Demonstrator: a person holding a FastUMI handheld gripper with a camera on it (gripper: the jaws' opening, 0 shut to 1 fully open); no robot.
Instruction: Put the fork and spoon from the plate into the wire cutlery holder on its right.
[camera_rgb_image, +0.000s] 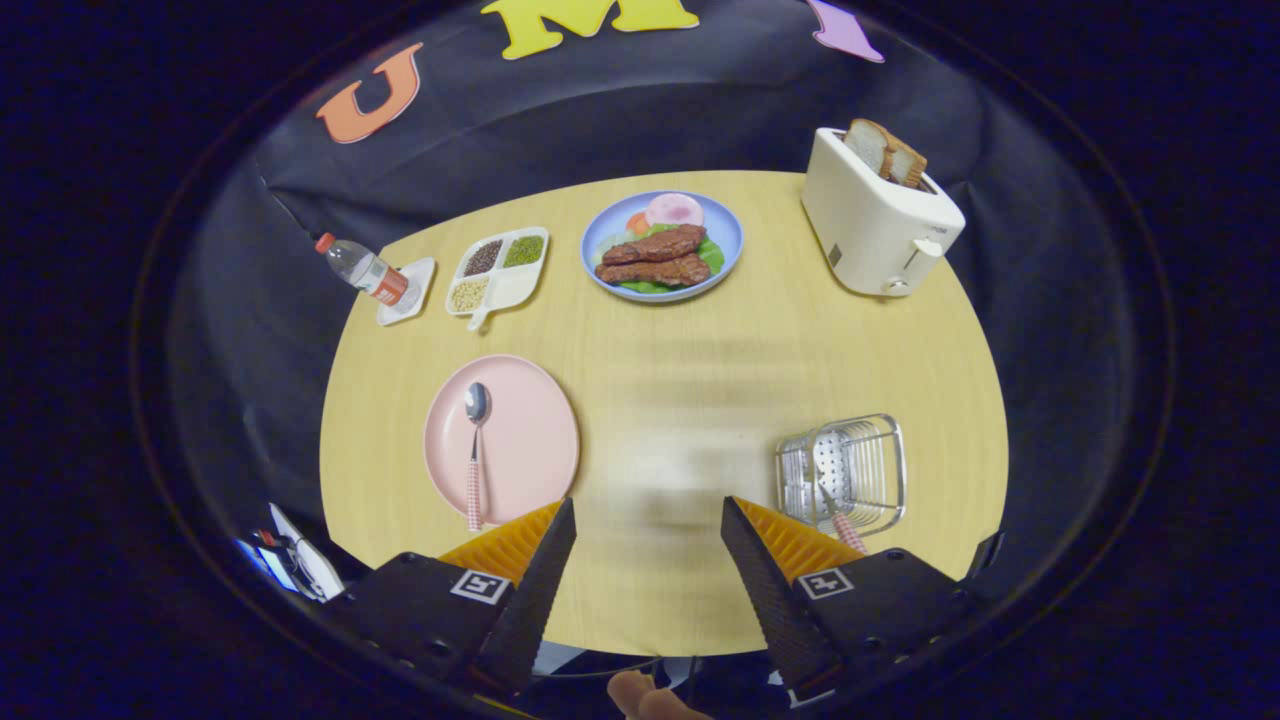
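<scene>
Round wooden table (680, 420) takes up most of the scene, pale wood grain, with black cloth hanging behind it. Biggest thing on it is a white toaster (880, 225) at the far right with two slices of bread poking out. Next down in size, a blue plate of food (662, 247) at the far middle, looks like meat strips on greens with a slice of ham.

Closer in, ahead of the left finger, sits the pink plate (502, 438) with the spoon (476, 450) lying on it, bowl pointing away, checked pink handle running back toward me and sticking out over the plate's rim. Near the right finger is the wire cutlery holder (842, 472), and the fork (835, 505) looks like it's already in there, same checked handle leaning out over the near edge.

Then a white divided tray of beans (498, 270), and a small water bottle (362, 268) on a little white dish.

Gripper (648, 520) is spread wide with nothing in it, hovering over bare table between plate and holder.

My guess on the spoon: light, stiff, thin, smooth metal bowl that'd probably slip. I'd pinch the handle mid-length or at the overhanging end, since it lies flat on the plate.

Bottle has a red label but it's too small to read. Square black-and-white markers on both fingers, no readable text.
</scene>
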